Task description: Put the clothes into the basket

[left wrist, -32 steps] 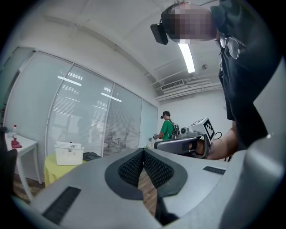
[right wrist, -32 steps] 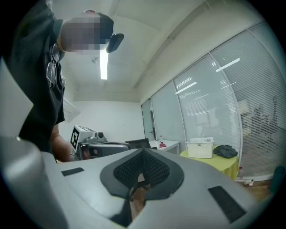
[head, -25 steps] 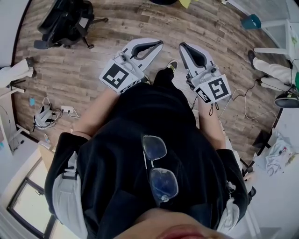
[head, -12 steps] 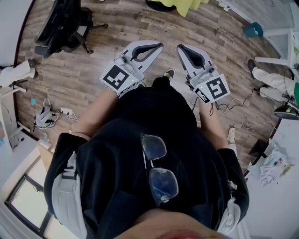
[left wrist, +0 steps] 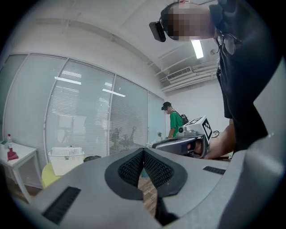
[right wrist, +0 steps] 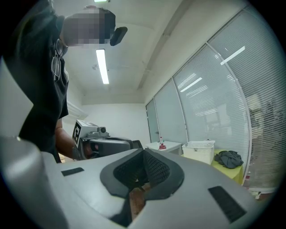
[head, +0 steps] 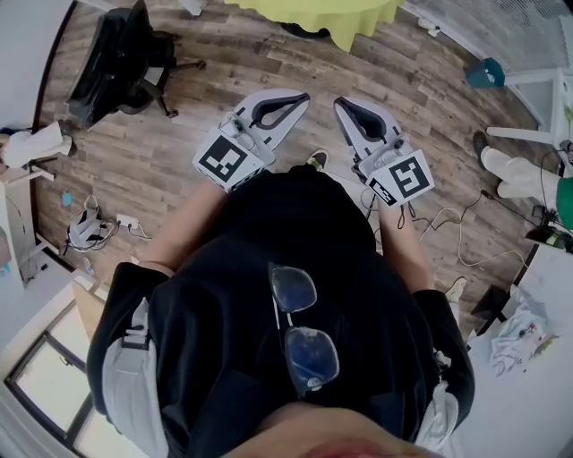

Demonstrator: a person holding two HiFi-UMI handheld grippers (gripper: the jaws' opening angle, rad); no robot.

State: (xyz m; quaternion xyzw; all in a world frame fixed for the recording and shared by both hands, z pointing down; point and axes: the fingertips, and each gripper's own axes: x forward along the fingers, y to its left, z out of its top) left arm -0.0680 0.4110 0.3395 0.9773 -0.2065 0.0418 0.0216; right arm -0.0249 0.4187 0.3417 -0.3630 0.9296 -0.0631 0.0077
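A white slatted basket (right wrist: pixel 199 151) stands on a yellow-green table (right wrist: pixel 233 173), with a heap of dark grey clothes (right wrist: pixel 229 157) lying to its right. The left gripper view shows the same basket (left wrist: pixel 66 159) on the table (left wrist: pixel 46 175) in the distance. Only the table's near edge (head: pixel 313 12) shows at the top of the head view. My left gripper (head: pixel 304 95) and right gripper (head: pixel 339 102) are held level side by side over the wood floor, well short of the table. Both are shut, pads touching, with nothing between them (left wrist: pixel 143 153) (right wrist: pixel 144 154).
A black office chair (head: pixel 121 58) stands on the floor to the left. A small white side table (right wrist: pixel 163 146) with a red bottle is left of the basket. A person in a green shirt (left wrist: pixel 174 125) stands at the right. Cables (head: pixel 466 228) and a power strip (head: pixel 125 220) lie on the floor.
The floor has slid downward in the head view and the yellow-green table's edge has come into sight at the top. Both grippers keep their pose and stay shut.
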